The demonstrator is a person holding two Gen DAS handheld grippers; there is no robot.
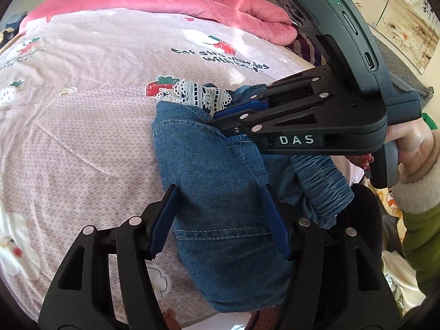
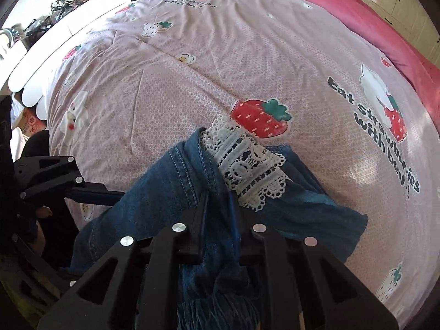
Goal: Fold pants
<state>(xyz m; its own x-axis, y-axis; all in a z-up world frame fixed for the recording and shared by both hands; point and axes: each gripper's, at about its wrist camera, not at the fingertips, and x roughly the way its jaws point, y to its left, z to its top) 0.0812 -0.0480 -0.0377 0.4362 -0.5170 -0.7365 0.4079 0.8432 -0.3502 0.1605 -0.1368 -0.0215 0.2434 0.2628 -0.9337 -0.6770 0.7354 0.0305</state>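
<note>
The pants [image 1: 220, 170], small and of blue denim with a white lace cuff [image 1: 200, 95], lie bunched on the bed [image 1: 82, 123], over a pink quilt cover printed with strawberries; in the left wrist view they fill the centre and lower middle of the frame, the lace at their upper end and the gathered elastic waistband [image 1: 321, 187] at the right; a folded red blanket [image 1: 165, 2] runs along the top of the frame.

The left gripper [image 1: 220, 220] sits at the bottom of that view with its fingers [image 1: 162, 220] spread either side of the denim; the left finger lies out over the quilt cover, clear of the cloth, while the right one rests along the fabric's edge; whether that one presses the cloth cannot be told; nothing is clamped.

The right gripper [image 2: 218, 211] is clenched on a fold of the pants just below the lace, its fingers [image 2: 200, 220] nearly together with the denim pinched between them, at the lower centre of the right wrist view; in the left wrist view the same gripper reaches in from the right, held by a hand [image 1: 412, 143] in a green sleeve with a pale fleecy cuff.
</note>
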